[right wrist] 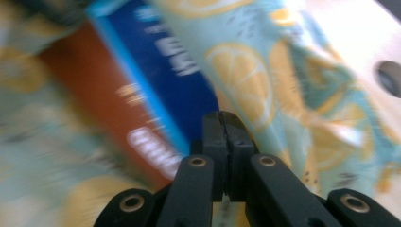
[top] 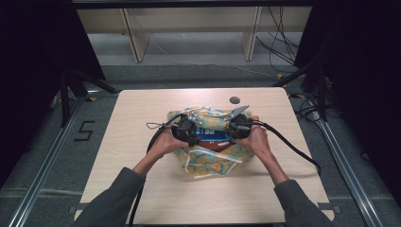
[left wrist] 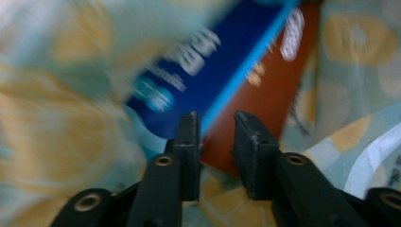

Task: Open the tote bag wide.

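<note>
A pale teal fabric bag (top: 213,163) printed with lemon slices lies on the middle of the wooden table (top: 142,109). Its mouth gapes over a box (top: 213,140) with blue and red-brown faces. My left gripper (top: 189,134) hovers at the bag's left edge, my right gripper (top: 235,130) at its right edge. In the left gripper view, the left gripper (left wrist: 217,116) is open just above the box (left wrist: 208,75), with bag cloth (left wrist: 56,132) around it. In the right gripper view, the right gripper (right wrist: 222,116) is shut over the box (right wrist: 156,71) and the bag (right wrist: 246,61).
A round cable hole (top: 234,100) sits in the table near its far edge, just behind the bag, and appears as the hole (right wrist: 390,78) in the right gripper view. Black cables (top: 293,149) trail from both grippers across the table. Bare tabletop surrounds the bag.
</note>
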Available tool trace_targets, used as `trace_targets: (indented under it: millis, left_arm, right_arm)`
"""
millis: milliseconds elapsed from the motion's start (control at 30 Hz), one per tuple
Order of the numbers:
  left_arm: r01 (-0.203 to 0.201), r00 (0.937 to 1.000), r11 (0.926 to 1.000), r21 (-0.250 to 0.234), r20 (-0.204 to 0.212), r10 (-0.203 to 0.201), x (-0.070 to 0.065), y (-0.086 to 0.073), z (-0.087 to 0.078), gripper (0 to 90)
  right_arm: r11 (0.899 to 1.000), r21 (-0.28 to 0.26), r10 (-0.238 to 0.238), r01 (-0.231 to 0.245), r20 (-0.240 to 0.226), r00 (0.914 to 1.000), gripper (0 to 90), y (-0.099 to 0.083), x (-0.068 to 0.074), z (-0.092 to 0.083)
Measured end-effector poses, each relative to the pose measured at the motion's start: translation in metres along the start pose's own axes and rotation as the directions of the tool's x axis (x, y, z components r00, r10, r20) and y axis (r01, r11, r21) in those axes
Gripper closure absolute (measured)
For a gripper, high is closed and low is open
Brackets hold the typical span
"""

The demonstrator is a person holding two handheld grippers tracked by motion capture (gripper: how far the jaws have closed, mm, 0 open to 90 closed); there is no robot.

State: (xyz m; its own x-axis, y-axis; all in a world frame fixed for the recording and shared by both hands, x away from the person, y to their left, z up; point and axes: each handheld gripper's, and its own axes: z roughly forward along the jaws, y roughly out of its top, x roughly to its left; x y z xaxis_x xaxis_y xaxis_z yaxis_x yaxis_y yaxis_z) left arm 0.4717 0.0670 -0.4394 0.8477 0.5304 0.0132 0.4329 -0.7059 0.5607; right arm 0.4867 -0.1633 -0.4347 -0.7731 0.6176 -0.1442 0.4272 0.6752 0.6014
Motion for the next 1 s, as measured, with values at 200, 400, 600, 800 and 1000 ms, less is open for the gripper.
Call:
trace_targets:
  millis: [200, 400, 600, 800, 1000]
  left_arm:
    - [-0.054, 0.9983, 0.9981, 0.029, 0.025, 0.053, -0.014, -0.022, -0.001, 79.4]
    - [-0.086, 0.9932, 0.9925, 0.087, 0.086, 0.079, -0.023, -0.051, 0.005, 81.9]
    - [-0.075, 0.9944, 0.9968, 0.027, 0.077, 0.073, -0.031, -0.055, 0.003, 77.8]
    - [-0.035, 0.9992, 0.9921, -0.120, 0.013, 0.037, -0.016, -0.006, -0.013, 74.1]
    - [0.044, 0.9978, 0.9940, -0.100, -0.045, -0.049, 0.011, 0.029, 0.010, 73.5]
  right_arm:
    - [0.994, 0.044, 0.097, -0.101, 0.078, 0.9922, 90.0, 0.009, -0.032, 0.018]
    - [0.985, 0.044, 0.164, -0.169, 0.106, 0.9808, 90.0, 0.010, -0.049, 0.025]
    - [0.985, 0.071, 0.149, -0.158, 0.113, 0.9823, 90.0, 0.010, -0.054, 0.030]
    - [0.985, 0.008, 0.169, -0.170, 0.037, 0.9848, 84.3, 0.009, -0.041, 0.005]
    - [0.994, 0.033, 0.106, -0.105, -0.049, 0.9931, 81.2, -0.003, -0.012, -0.011]
